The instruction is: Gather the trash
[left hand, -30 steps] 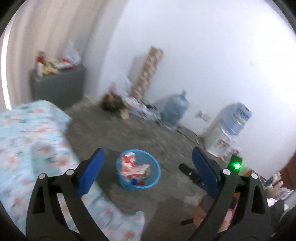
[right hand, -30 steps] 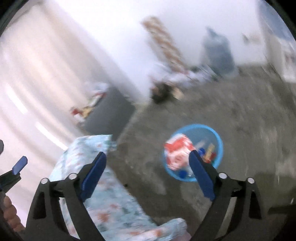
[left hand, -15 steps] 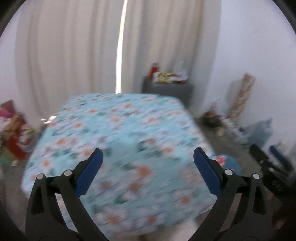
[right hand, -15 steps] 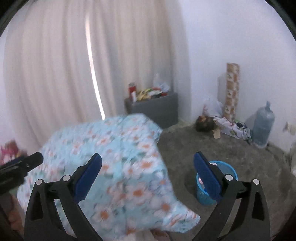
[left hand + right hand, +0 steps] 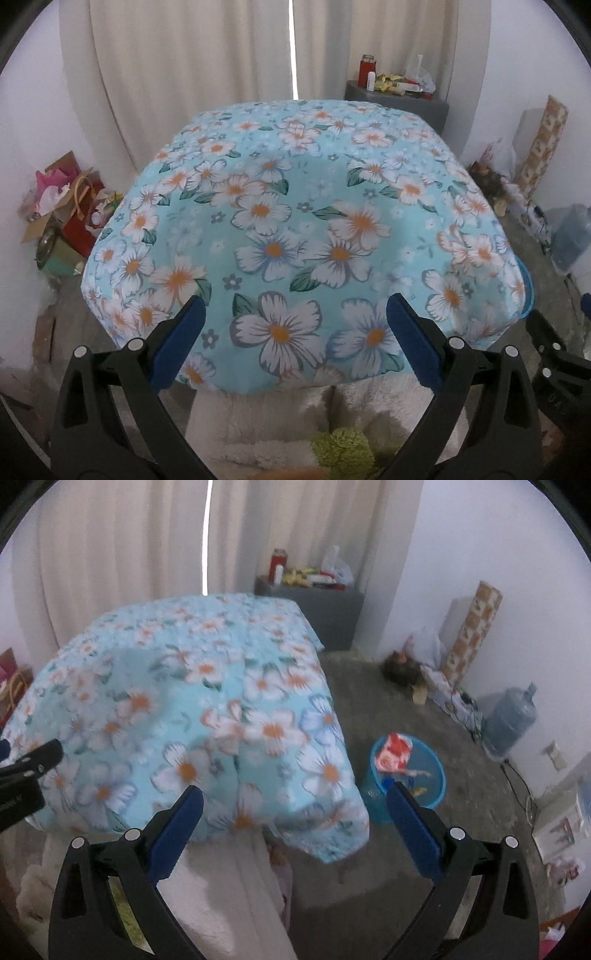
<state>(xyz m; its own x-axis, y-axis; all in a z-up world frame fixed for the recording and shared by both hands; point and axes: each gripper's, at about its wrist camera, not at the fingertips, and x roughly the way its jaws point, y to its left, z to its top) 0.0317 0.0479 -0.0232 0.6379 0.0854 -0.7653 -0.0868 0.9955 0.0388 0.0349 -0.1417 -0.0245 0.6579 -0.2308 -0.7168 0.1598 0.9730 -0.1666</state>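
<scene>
Both hand-held grippers, left (image 5: 291, 339) and right (image 5: 293, 821), stood wide apart and empty, poised over the bed's (image 5: 295, 221) near edge to seek trash; the blue bin (image 5: 406, 779) waited on the floor by its right corner.

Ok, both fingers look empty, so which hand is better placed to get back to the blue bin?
Probably the right. Its view shows the blue bin on the floor just past its open, empty right gripper. The left gripper, also open, faces the floral bedspread.
</scene>
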